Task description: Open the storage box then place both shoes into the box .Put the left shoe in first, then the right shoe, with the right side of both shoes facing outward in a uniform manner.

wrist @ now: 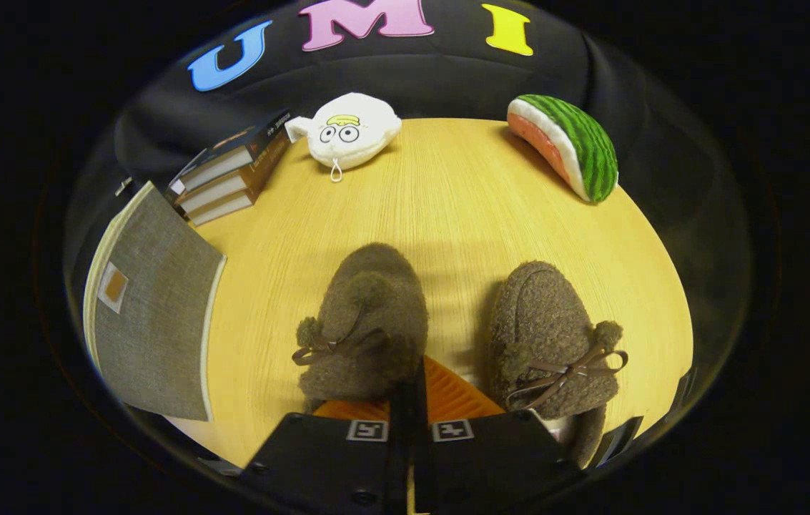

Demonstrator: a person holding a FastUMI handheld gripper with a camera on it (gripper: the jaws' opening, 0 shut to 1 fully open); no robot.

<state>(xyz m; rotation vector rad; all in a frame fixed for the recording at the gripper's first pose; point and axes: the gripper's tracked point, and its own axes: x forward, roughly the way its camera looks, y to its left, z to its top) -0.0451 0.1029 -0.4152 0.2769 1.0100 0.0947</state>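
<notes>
Heel of left fuzzy brown bow-tied slipper (365,325): hidden behind the closed tongs (412,400).
Grey fabric storage box (151,311): its near end cut off.

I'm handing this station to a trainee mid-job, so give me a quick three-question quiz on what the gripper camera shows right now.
1. True or false: the grey storage box already has its lid open.
2. Which item sits beside the stack of books? A) the watermelon plush B) the white plush C) the right shoe
3. How do the fingers of the gripper stand, and what is nearest them?

Key:
1. False; it looks closed.
2. B.
3. They are shut together on nothing, at the heel of the left shoe.
</notes>
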